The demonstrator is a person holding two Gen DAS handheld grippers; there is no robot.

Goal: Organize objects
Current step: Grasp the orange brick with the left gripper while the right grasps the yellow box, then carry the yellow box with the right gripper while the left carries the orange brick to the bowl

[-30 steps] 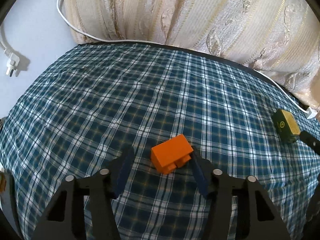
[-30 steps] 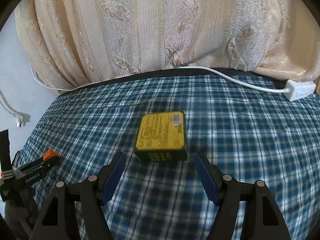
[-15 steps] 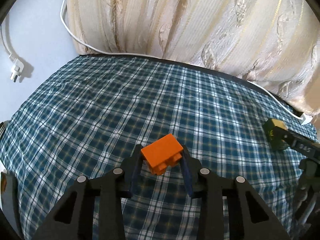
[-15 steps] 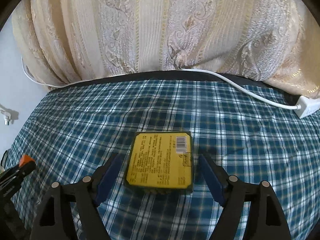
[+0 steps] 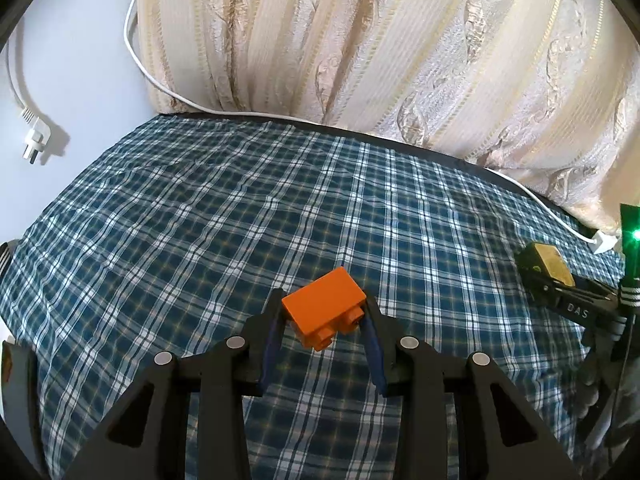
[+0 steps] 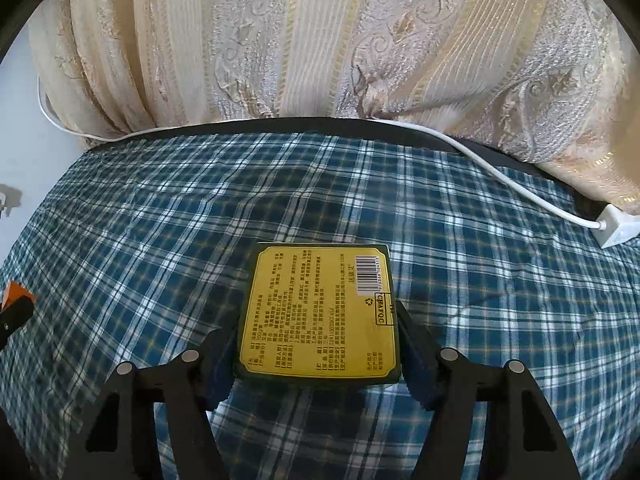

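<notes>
My left gripper (image 5: 323, 312) is shut on an orange toy brick (image 5: 324, 312), its pads pressing both sides, just above the blue plaid cloth (image 5: 240, 208). My right gripper (image 6: 318, 344) is shut on a flat dark green box with a yellow label (image 6: 320, 312), holding it by its long sides over the cloth (image 6: 160, 220). In the left wrist view the box (image 5: 546, 264) and the right gripper (image 5: 568, 300) show at the far right. In the right wrist view the orange brick (image 6: 14, 294) peeks in at the left edge.
A cream patterned curtain (image 5: 400, 60) hangs behind the table. A white cable (image 6: 500, 168) runs along the back edge to a white adapter (image 6: 618, 228). A white plug (image 5: 34, 144) hangs on the wall at the left.
Both grippers have closed: the left onto the orange brick, the right onto the yellow-labelled box after moving forward around it.
</notes>
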